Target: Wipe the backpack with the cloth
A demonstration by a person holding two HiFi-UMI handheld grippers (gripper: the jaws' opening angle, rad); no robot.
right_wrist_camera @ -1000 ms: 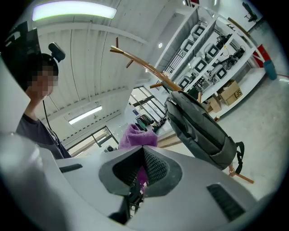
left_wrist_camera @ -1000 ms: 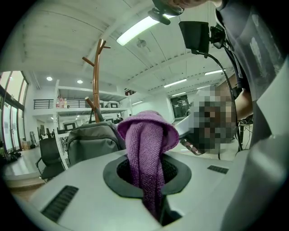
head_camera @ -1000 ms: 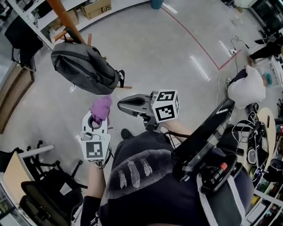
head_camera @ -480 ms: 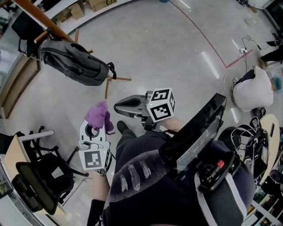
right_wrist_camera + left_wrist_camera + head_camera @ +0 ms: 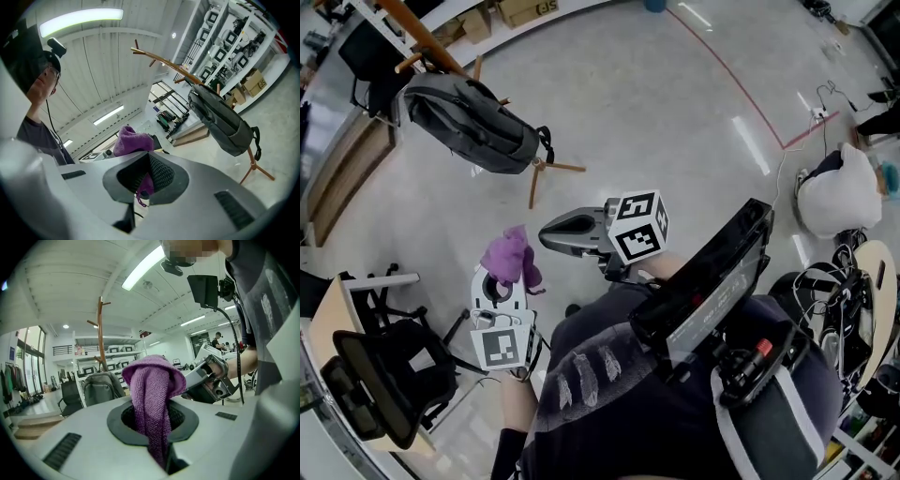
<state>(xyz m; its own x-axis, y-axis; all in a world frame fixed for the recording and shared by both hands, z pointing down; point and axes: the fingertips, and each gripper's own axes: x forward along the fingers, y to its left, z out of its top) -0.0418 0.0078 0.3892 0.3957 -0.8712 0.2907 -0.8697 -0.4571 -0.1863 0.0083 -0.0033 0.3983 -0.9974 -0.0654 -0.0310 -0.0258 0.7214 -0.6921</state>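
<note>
A grey backpack (image 5: 469, 122) hangs from a wooden coat rack (image 5: 422, 33) at the upper left, well off the floor. My left gripper (image 5: 500, 284) is shut on a purple cloth (image 5: 509, 256), which bulges out past its tips. The cloth is clear of the backpack, below and to its right. In the left gripper view the cloth (image 5: 151, 394) fills the jaws of the left gripper (image 5: 152, 416), with the backpack (image 5: 99, 387) behind. My right gripper (image 5: 555, 232) points left beside the cloth, jaws together and empty. From the right gripper (image 5: 149, 171) the backpack (image 5: 220, 117) shows at the right.
The rack's wooden legs (image 5: 546, 169) splay on the glossy floor under the backpack. A black office chair (image 5: 380, 380) and a desk corner (image 5: 326, 342) stand at the lower left. Cardboard boxes (image 5: 525, 9) line the far wall. A white bag (image 5: 836, 192) and cables (image 5: 825, 291) lie at the right.
The left gripper and cloth, close under the backpack a second ago, now sit further back from it. The right gripper has stayed beside the cloth.
</note>
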